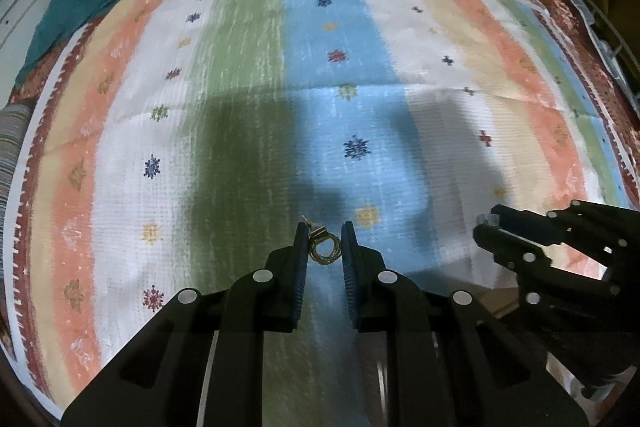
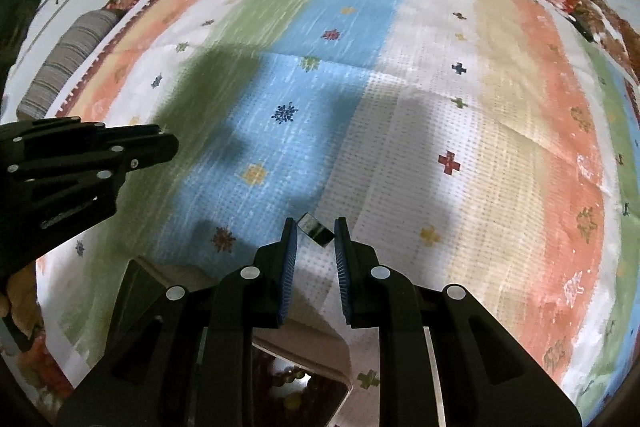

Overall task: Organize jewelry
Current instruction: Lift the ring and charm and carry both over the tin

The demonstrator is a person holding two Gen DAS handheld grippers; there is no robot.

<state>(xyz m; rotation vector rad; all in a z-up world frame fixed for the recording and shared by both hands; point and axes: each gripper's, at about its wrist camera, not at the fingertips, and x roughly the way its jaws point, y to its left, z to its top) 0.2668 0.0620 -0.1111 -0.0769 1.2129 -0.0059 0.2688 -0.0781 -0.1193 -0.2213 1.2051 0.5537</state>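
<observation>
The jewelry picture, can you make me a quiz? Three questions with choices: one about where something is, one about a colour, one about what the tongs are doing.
1. Where is the gold ring earring?
A. On the teal cloth
B. Between the left tongs' tips
C. Inside the box

2. What colour is the stripe right beside the green stripe?
A. Blue
B. Purple
C. Black

3. What are the right tongs doing?
A. Wide open, empty
B. Lying flat on the cloth
C. Pinching a small dark piece

Answers:
1. B: the gold ring earring hangs between the left tongs.
2. A: on the striped cloth blue runs next to green.
3. C: the right tongs grip a small dark piece.
</observation>
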